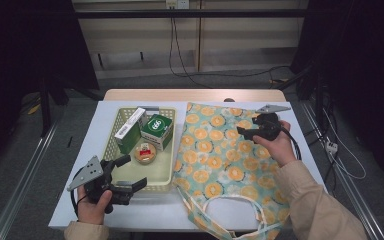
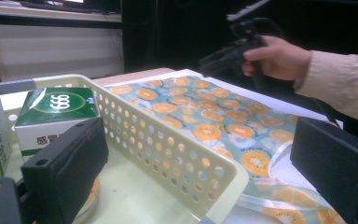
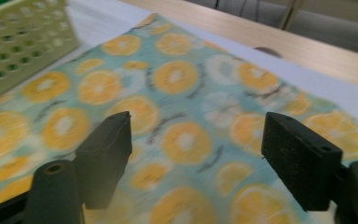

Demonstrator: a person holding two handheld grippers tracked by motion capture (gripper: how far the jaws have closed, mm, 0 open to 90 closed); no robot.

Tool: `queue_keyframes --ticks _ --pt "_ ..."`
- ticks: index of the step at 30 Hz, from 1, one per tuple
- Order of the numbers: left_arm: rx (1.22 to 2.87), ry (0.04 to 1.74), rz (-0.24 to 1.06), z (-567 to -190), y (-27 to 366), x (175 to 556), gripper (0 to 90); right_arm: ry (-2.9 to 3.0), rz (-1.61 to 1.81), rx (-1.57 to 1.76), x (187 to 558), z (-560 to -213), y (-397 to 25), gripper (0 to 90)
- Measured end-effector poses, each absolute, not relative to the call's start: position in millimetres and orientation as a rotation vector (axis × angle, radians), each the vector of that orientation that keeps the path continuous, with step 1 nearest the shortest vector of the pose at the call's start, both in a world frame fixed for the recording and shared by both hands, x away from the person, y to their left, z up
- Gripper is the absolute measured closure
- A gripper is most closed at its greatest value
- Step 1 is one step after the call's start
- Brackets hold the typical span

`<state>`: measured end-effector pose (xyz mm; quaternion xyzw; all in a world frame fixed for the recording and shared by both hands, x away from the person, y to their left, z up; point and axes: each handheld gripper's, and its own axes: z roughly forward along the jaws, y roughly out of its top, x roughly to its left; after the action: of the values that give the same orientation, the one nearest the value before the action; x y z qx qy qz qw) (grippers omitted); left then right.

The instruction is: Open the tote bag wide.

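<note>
- While both hands idle over the table, I log the layout from the high view: the pale yellow perforated plastic basket (image 1: 166, 172) sits left of centre, the flat fabric bag printed with orange slices on teal (image 1: 220, 150) lies right of centre, its edge touching the basket's right wall.
- Left gripper (image 1: 125, 172), lower left of the frame: jaws spread wide, holding nothing, straddling the basket's near right corner. In the left gripper view one jaw sits inside the basket, the other outside over the bag.
- Right gripper (image 1: 248, 131), upper right: jaws apart and empty, hovering above the bag's far part, pointing toward frame left.
- Basket holds a green-and-white carton (image 1: 157, 129), a long white-and-green box (image 1: 129, 129) and a small round tin (image 1: 145, 152).
- Key relation: the tin lies just beyond the left jaws, toward upper right. Left hand is clearly nearer; my guess is it picks.
</note>
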<state>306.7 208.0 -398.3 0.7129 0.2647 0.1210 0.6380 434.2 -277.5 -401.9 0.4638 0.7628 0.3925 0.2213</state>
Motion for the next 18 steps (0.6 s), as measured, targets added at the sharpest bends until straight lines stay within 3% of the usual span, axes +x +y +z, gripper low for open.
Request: queue_keyframes --ticks 7,14,18 --pt "1.624 0.616 0.271 -399 207 307 3.7 2.209 1.113 1.19 379 -414 -261 21.6" --pt "1.629 0.614 0.268 -400 205 307 3.7 2.3 1.198 1.116 354 -423 -250 15.1" --pt "1.639 0.618 0.27 -402 206 308 3.7 2.347 1.241 1.096 345 -427 -244 18.9"
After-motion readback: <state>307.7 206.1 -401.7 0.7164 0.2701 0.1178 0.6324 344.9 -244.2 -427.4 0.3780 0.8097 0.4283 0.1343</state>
